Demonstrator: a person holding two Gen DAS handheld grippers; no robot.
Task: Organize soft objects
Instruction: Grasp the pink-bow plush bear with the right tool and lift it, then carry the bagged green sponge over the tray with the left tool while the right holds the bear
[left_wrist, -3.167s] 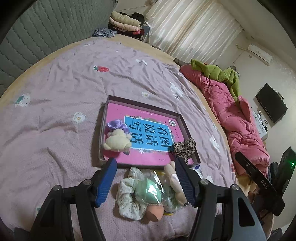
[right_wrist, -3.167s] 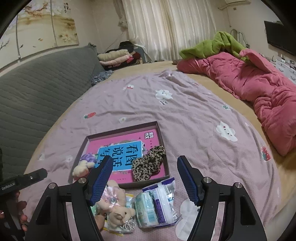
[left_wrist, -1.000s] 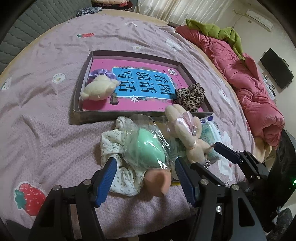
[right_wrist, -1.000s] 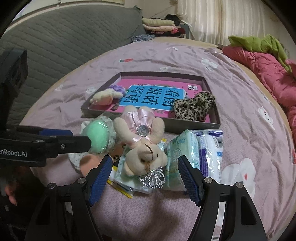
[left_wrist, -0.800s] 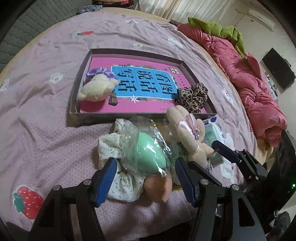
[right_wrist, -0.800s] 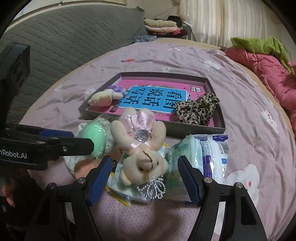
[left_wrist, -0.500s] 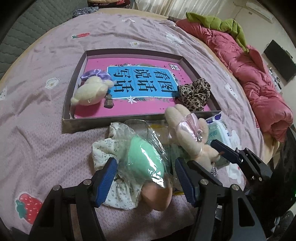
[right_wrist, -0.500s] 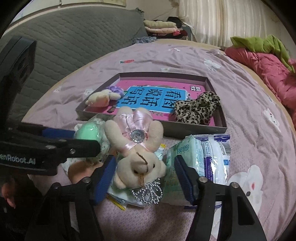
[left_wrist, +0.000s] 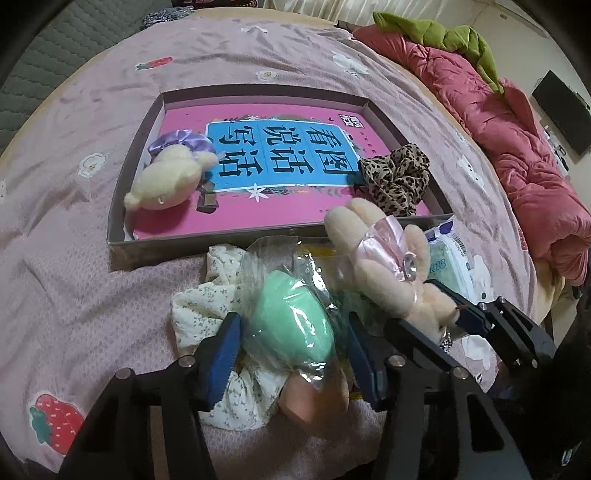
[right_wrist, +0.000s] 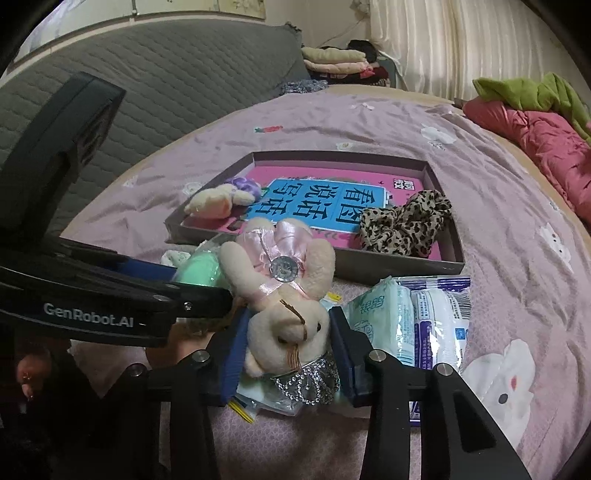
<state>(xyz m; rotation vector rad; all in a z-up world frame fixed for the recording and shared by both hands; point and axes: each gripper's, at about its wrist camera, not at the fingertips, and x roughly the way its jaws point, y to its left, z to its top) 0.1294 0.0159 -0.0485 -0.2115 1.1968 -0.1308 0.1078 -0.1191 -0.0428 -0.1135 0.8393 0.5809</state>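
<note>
On the purple bedspread, a shallow box (left_wrist: 119, 236) with a pink and blue book inside holds a cream plush with a purple bow (left_wrist: 168, 181) and a leopard scrunchie (left_wrist: 397, 177). In front of it, my left gripper (left_wrist: 291, 350) is shut on a green sponge in a clear bag (left_wrist: 291, 326), above a floral scrunchie (left_wrist: 195, 310) and a peach sponge (left_wrist: 314, 404). My right gripper (right_wrist: 286, 354) is shut on the head of a pink-bowed plush rabbit (right_wrist: 286, 295), which also shows in the left wrist view (left_wrist: 384, 266).
Tissue packs (right_wrist: 410, 325) lie right of the rabbit, over small packets and a rhinestone tiara (right_wrist: 306, 384). A pink quilt (left_wrist: 517, 147) and green blanket (left_wrist: 443, 37) lie at the right. A grey headboard (right_wrist: 147, 92) stands on the left.
Both grippers moved down and in over the pile. The left jaws closed around the green sponge bag, and the right jaws closed around the rabbit's head.
</note>
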